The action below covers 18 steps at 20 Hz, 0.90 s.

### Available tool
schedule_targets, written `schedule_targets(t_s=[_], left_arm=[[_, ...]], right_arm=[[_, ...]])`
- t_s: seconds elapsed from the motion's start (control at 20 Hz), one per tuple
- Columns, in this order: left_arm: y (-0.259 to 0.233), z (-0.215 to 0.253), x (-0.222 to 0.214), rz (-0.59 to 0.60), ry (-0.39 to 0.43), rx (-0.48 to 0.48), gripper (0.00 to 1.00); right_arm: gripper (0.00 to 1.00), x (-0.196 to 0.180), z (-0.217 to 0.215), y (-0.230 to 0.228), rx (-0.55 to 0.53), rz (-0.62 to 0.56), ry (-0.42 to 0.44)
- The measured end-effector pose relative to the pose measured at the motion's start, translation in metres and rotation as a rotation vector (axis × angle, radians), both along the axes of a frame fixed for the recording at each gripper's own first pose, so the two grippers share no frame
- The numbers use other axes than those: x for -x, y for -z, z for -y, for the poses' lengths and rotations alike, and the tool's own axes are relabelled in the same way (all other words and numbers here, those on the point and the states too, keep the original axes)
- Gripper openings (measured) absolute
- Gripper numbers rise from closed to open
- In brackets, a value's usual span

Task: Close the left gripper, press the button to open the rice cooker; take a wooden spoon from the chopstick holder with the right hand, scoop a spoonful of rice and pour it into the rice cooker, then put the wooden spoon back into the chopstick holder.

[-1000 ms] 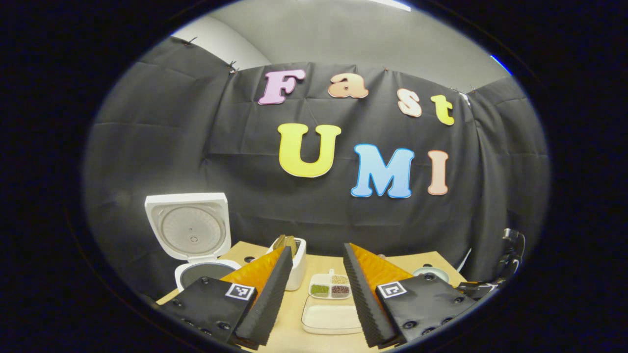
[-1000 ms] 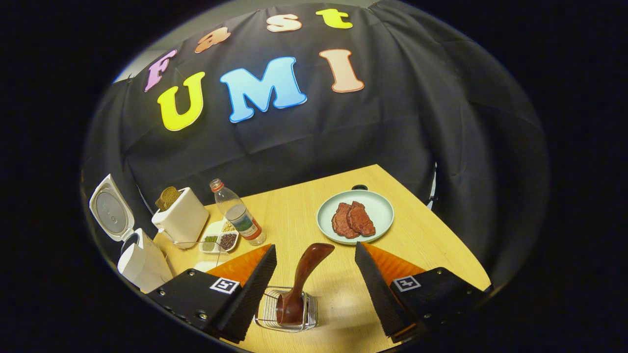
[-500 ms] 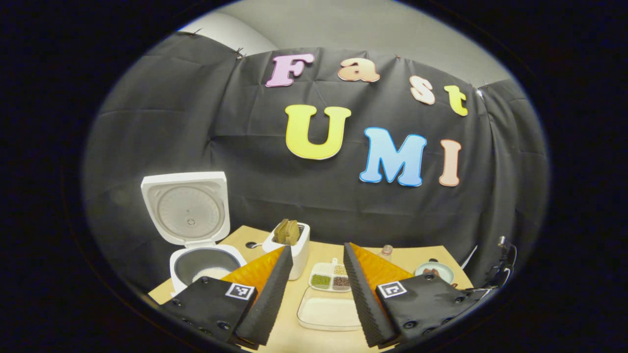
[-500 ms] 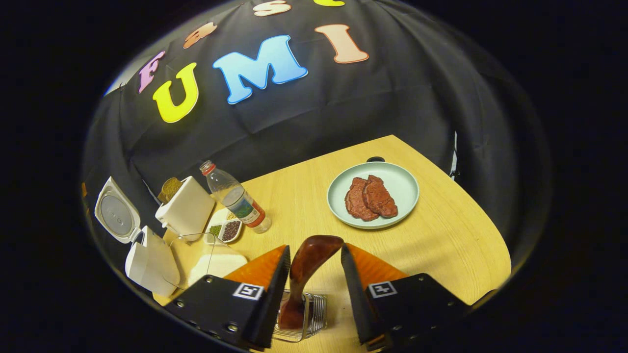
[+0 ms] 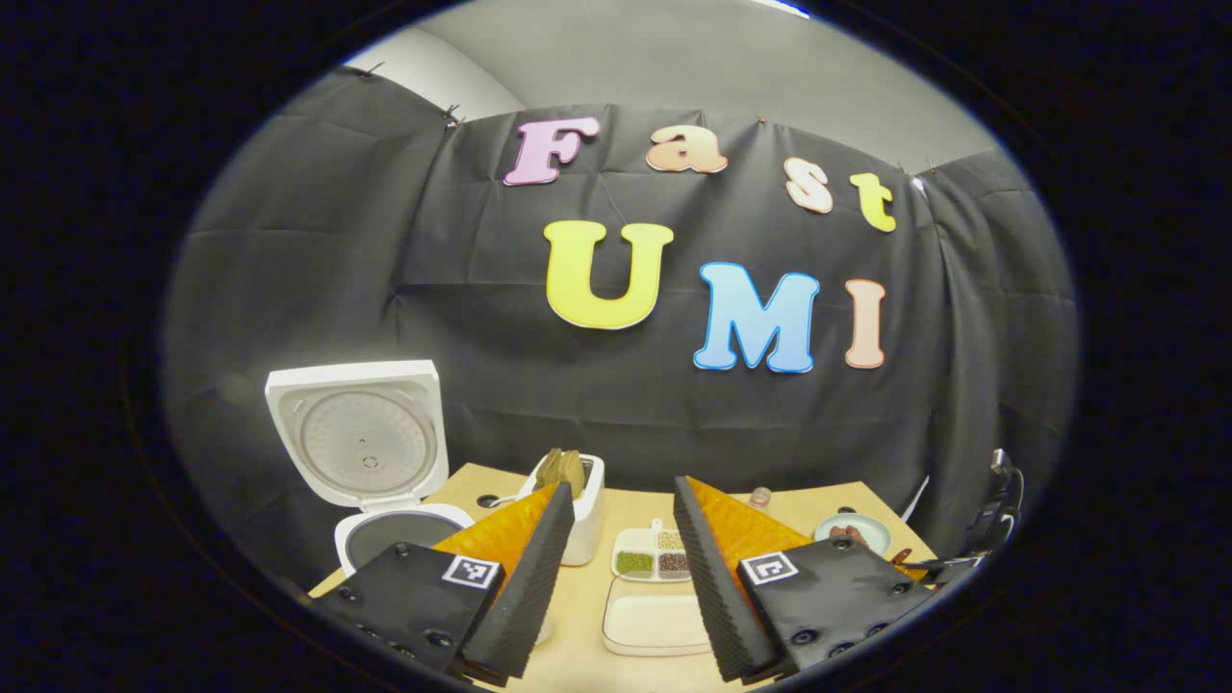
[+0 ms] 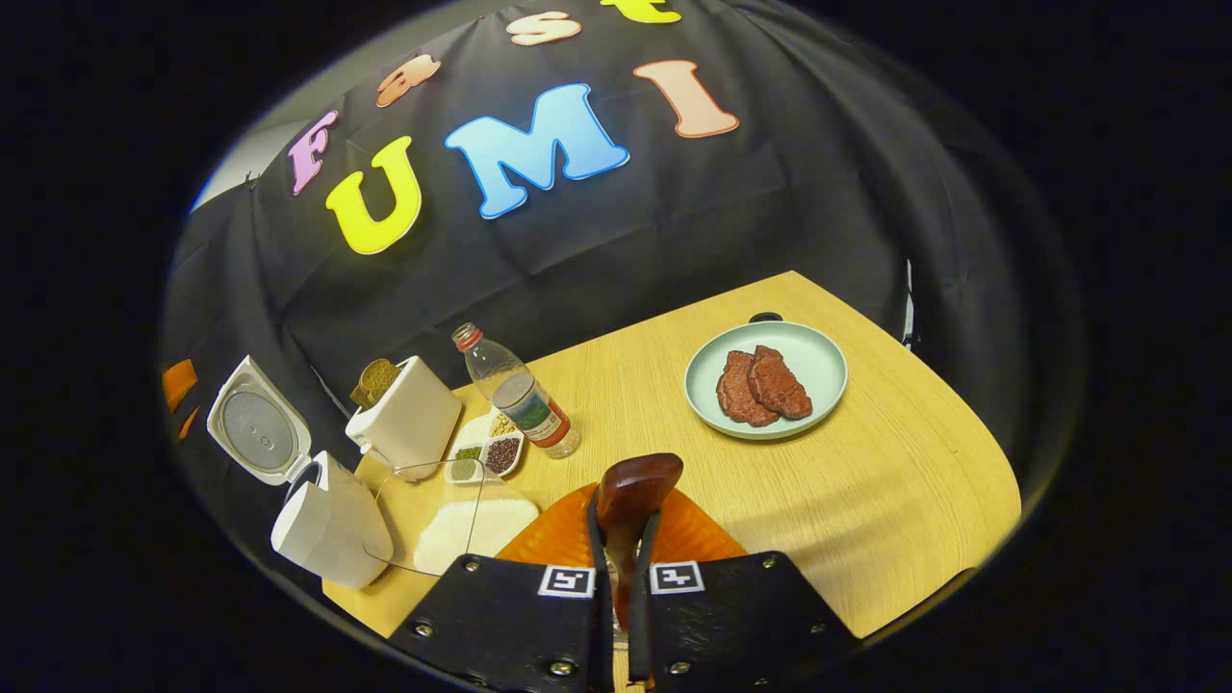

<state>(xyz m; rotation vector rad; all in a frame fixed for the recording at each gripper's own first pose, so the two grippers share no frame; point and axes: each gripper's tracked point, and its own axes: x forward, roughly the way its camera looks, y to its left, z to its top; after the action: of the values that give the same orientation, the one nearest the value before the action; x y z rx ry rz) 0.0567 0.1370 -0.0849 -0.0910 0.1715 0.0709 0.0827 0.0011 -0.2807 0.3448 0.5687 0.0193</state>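
Right gripper point(image 6: 617, 539) jaws pinching dark-brown wooden spoon point(image 6: 630, 491), left gripper point(image 5: 616, 558) jaws spread, white rice cooker point(image 5: 371, 462) lid up at nine o'clock

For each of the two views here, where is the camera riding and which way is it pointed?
Left gripper view: rides on the left claw, held open above the table's near edge, facing the booth wall; open rice cooker ahead-left.
Right gripper view: rides on the right claw, angled down at the table, shut on the wooden spoon.
Shared: rice cooker, rice tray, plate of meat.
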Motion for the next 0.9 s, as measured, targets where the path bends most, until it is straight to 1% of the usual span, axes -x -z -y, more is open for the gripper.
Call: schedule_targets(t_s=[0.05, 0.1, 0.15, 0.3, 0.35, 0.4, 0.55, 0.7, 0.85, 0.9], left_arm=[[-0.003, -0.002, 0.002, 0.014, 0.007, 0.002, 0.74], [-0.004, -0.003, 0.004, 0.025, 0.017, 0.006, 0.77], [-0.005, -0.005, 0.005, 0.030, 0.031, 0.012, 0.73], [-0.011, -0.016, 0.010, 0.058, 0.040, 0.017, 0.74], [-0.014, -0.022, 0.012, 0.067, 0.037, 0.014, 0.79], [-0.015, -0.027, 0.015, 0.072, 0.032, 0.008, 0.76], [-0.023, -0.044, 0.020, 0.089, 0.019, -0.017, 0.76], [-0.032, -0.057, 0.028, 0.116, 0.010, -0.041, 0.76], [-0.034, -0.070, 0.034, 0.125, 0.006, -0.069, 0.76], [-0.032, -0.075, 0.036, 0.123, 0.001, -0.078, 0.79]], right_arm=[[0.07, 0.001, 0.000, -0.008, 0.005, 0.005, 0.011], [0.07, 0.003, 0.000, -0.018, 0.003, 0.021, 0.022], [0.07, 0.005, -0.001, -0.031, 0.001, 0.037, 0.027], [0.06, 0.006, -0.009, -0.073, 0.015, 0.102, 0.008], [0.06, 0.004, -0.015, -0.085, 0.020, 0.124, -0.002], [0.06, 0.000, -0.023, -0.098, 0.019, 0.144, -0.017], [0.06, -0.015, -0.062, -0.122, 0.004, 0.195, -0.086], [0.06, -0.034, -0.106, -0.125, 0.006, 0.212, -0.167], [0.06, -0.048, -0.152, -0.112, -0.018, 0.199, -0.236], [0.06, -0.053, -0.165, -0.105, -0.019, 0.192, -0.255]])
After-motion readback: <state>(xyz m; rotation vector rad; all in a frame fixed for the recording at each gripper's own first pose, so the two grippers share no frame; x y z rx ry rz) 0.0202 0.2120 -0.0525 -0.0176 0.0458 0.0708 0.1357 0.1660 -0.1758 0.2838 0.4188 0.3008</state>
